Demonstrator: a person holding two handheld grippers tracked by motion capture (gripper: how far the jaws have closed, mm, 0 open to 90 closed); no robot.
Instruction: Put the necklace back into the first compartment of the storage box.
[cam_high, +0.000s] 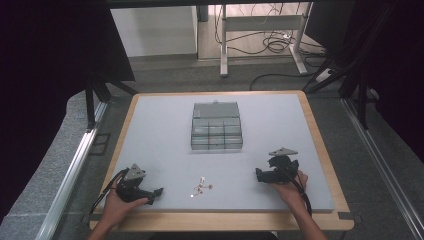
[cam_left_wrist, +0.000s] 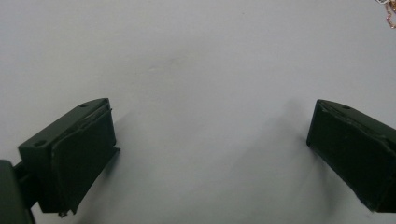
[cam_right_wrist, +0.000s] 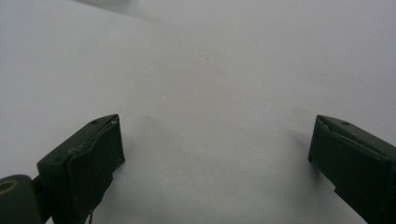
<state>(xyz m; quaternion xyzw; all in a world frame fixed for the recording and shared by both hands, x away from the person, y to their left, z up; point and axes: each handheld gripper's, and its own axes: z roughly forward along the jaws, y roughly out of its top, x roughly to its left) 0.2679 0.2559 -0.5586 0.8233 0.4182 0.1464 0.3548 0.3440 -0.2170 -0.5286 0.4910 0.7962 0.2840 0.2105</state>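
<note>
A clear plastic box with small compartments (cam_high: 216, 126) stands with its lid up in the middle of the grey mat (cam_high: 160, 130). A few small gold-coloured trinkets (cam_high: 201, 188) lie near the front edge, between my two grippers. My left gripper (cam_high: 158, 192) rests at the front left, pointing right toward the trinkets. In the left gripper view it (cam_left_wrist: 212, 121) is open over bare mat, with a trinket (cam_left_wrist: 388, 11) at the top right corner. My right gripper (cam_high: 259, 174) sits at the front right, pointing left. In its own view it (cam_right_wrist: 217, 135) is open and holds nothing.
The mat lies on a wooden table (cam_high: 320, 145) whose edge shows all round. Black frame posts (cam_high: 90, 105) stand at the left and right. A desk's legs and cables (cam_high: 265, 42) are on the floor behind.
</note>
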